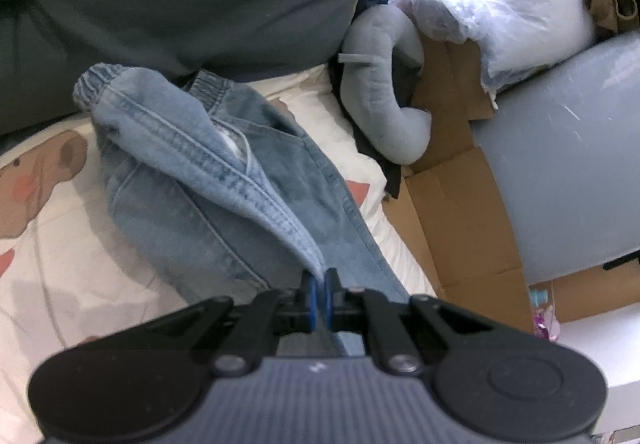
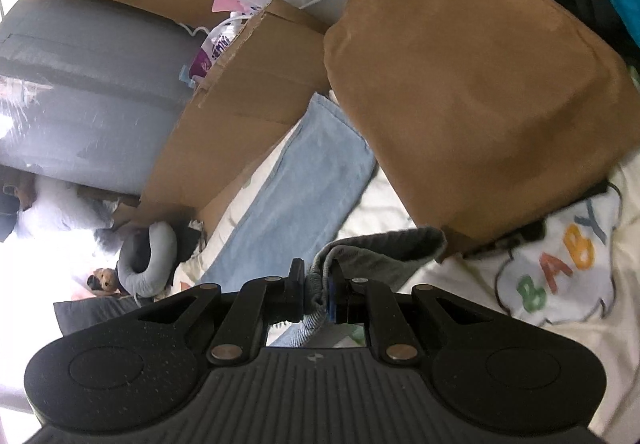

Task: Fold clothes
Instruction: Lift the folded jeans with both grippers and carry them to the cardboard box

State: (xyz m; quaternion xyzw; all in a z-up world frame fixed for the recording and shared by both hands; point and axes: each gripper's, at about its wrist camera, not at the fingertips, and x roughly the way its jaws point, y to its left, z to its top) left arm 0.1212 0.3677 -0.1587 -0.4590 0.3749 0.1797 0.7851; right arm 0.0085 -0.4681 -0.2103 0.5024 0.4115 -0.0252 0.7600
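Left gripper (image 1: pixel 320 286): clamped on a fold of the jeans (image 1: pixel 224 180), bottom centre.
Right gripper (image 2: pixel 316 294): pinching the jeans' elastic waistband, bottom centre.
Jeans: spread across the white printed blanket (image 1: pixel 52 244), mid-frame.
Cardboard box (image 2: pixel 240 116): just beyond, centre.

Both cameras are riding on the grippers, looking forward and steeply down along the jaws, close above the bed (image 1: pixel 56 244). The left wrist view is facing along the jeans (image 1: pixel 224 180) toward their elastic waistband, with the cardboard box (image 1: pixel 452 204) to its right. The right wrist view is facing along a jeans leg, the box to its left. Both are sharing the jeans, the box and the grey neck pillow (image 2: pixel 148 256).
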